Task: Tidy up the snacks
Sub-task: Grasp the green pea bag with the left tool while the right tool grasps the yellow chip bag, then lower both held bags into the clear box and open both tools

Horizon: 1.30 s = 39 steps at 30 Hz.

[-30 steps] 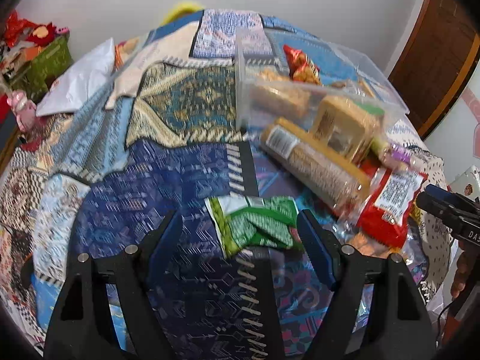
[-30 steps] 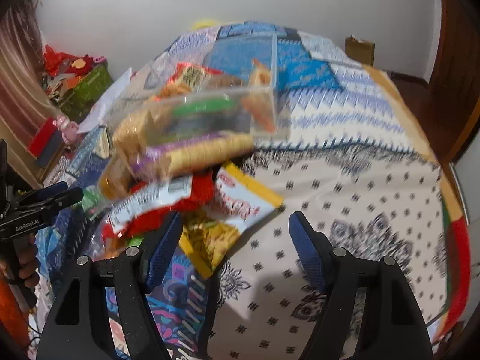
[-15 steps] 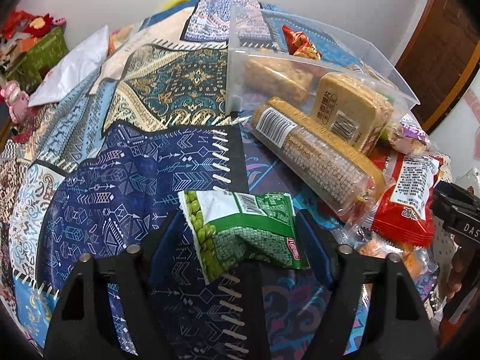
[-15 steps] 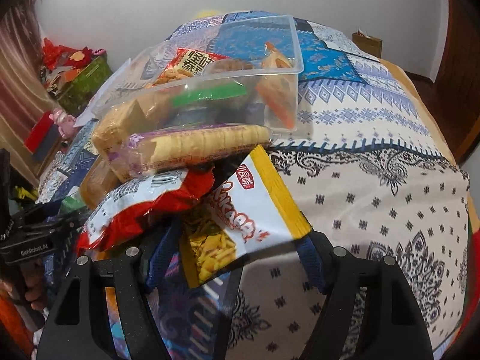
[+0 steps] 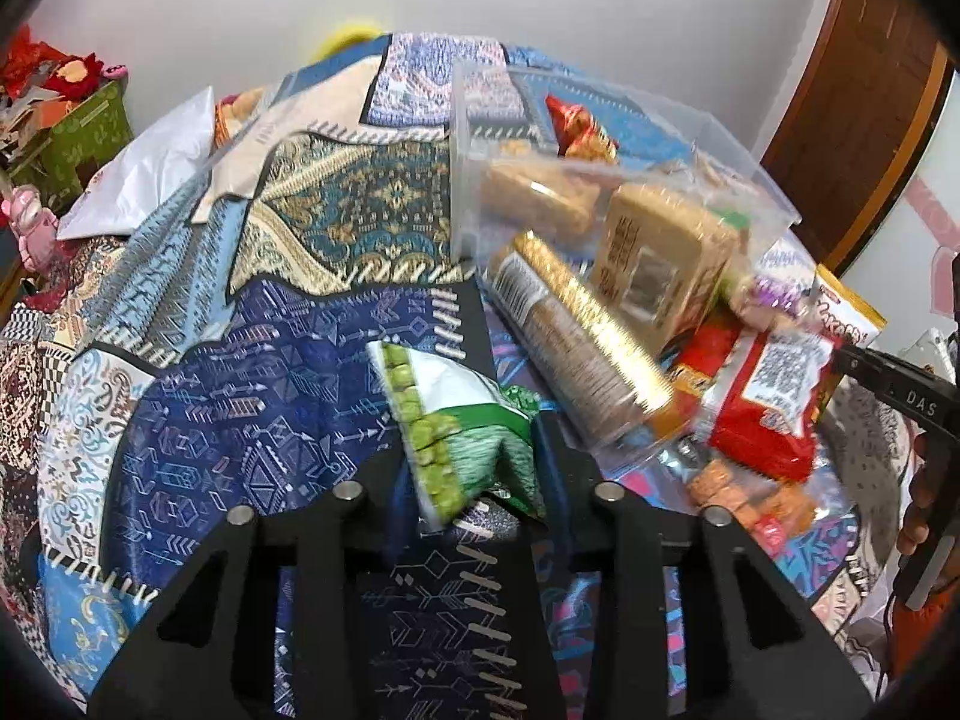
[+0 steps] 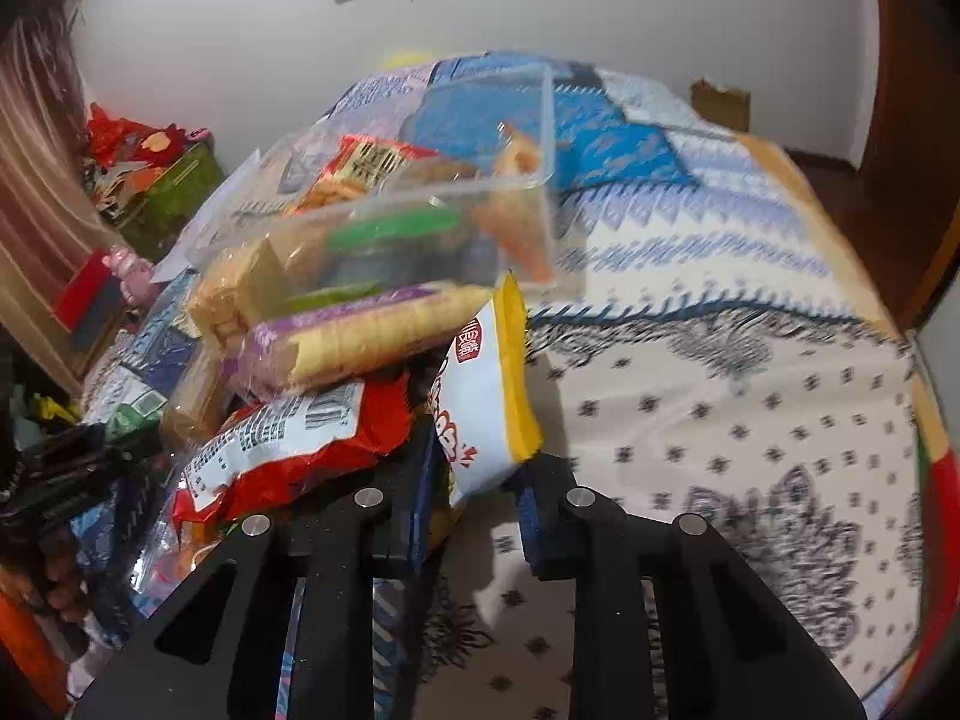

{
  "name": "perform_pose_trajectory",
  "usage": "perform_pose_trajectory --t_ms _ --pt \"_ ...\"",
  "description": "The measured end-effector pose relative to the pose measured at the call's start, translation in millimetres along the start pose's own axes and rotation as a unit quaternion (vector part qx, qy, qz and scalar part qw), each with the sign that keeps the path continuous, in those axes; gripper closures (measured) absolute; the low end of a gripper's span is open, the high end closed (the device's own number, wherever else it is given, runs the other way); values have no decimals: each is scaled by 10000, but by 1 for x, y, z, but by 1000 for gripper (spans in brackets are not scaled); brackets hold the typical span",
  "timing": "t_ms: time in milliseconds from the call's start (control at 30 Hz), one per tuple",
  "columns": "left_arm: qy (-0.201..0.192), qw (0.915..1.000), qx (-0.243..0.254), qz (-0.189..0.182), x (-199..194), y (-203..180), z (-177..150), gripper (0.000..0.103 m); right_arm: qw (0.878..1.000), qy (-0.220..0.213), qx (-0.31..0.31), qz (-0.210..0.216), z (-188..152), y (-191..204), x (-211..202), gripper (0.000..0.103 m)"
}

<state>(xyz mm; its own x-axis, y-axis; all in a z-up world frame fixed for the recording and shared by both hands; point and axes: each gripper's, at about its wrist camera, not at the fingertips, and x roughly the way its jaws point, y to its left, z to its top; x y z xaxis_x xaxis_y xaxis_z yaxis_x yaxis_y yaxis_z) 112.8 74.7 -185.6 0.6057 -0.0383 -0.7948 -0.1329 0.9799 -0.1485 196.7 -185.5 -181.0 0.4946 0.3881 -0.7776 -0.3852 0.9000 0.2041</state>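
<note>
so the left tool (image 5: pixel 465 474) is clamped on a green pea snack bag (image 5: pixel 456 426), pinching it low down so the bag stands up tilted between the fingers, clear of the blue patterned bedspread (image 5: pixel 240 432) under it. the right tool (image 6: pixel 480 480) has its fingers closed on a white and yellow chip bag (image 6: pixel 489 402), which sticks up nearly upright with the yellow edge facing right. everything is on a bed, with a pile of snacks sitting in front of a clear plastic bin (image 5: pixel 744 180) that's further back on the quilt. in the left view there's a long gold-wrapped cracker roll (image 5: pixel 576 354) lying diagonally just right of the pea bag, a tan biscuit pack (image 5: pixel 660 264) leaning against the bin's front wall, and a red packet (image 5: pixel 768 408) with a white label to the right of the roll, with some small orange-ish wrapped bits below it, too blurry to name. inside the bin you can make out a red and gold wrapper (image 5: pixel 579 126) and another biscuit pack (image 5: pixel 534 192). from the right view the same bin (image 6: pixel 540 138) sits behind a purple-ended roll of yellow crackers (image 6: pixel 360 336) that rests on top of the red packet (image 6: pixel 288 444), and the chip bag is touching both of them on its left side. the right half of the bed there is a cream cover with dark floral prints (image 6: pixel 750 450). both views are a bit motion blurred
</note>
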Motion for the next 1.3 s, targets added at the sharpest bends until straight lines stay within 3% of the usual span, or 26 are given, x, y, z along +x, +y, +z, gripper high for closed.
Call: perform_pose_trajectory --t_ms 367,833,1100,1300 --pt "-545 9985 67 4 -35 -4 20 69 9987 -485 -71 -125 22 1 -35 82" --pt "-1224 9922 232 -84 -47 -22 85 69 9936 -1072 -359 77 75 29 -37 82" --pt "-1262 9914 285 -199 -22 -38 119 69 9933 -993 -551 225 100 49 -7 82" --pt "-1021 9943 279 -161 11 -40 134 69 9943 -752 -697 300 113 60 23 82"
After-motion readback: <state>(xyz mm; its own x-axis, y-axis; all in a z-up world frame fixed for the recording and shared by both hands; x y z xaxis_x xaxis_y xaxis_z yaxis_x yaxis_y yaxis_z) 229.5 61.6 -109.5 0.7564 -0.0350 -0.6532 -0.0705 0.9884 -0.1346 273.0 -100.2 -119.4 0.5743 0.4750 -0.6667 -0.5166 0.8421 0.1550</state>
